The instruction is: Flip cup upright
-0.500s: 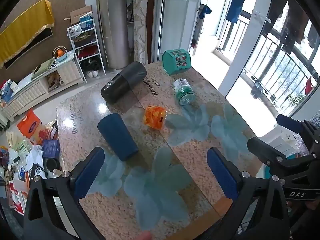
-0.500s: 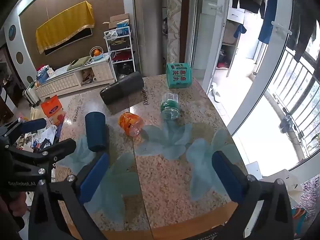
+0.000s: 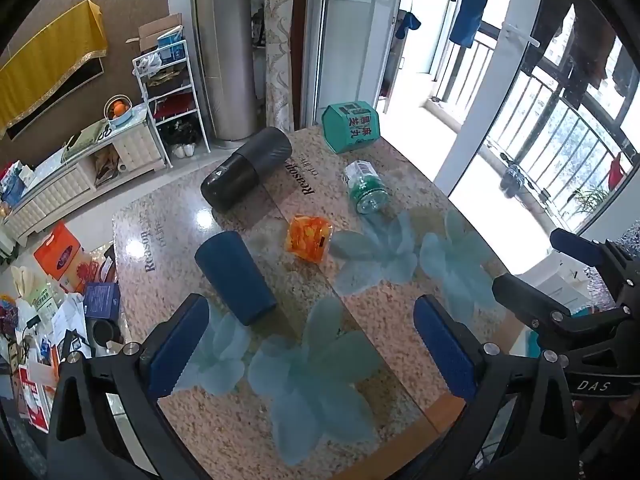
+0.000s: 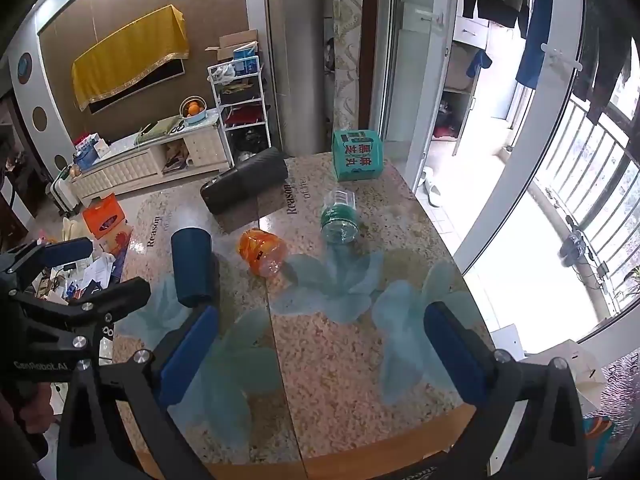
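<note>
Both grippers, left and right, hover jaws wide, empty, above the toppled blue cup.

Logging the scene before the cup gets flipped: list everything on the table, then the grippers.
table: one, speckled stone with pale blue flower prints, fills the lower centre.
cup: one, dark blue, lying on its side, left part of the table.
black cylinder: one, black, lying at the far left.
orange cup: one, clear orange, on its side, mid-table.
green cup: one, clear green, on its side, right of centre.
teal box: one, far edge.
left hand-held gripper: one, black with blue pads, open, above the near edge.
right hand-held gripper: one, same colours, open, above the near edge.
</note>
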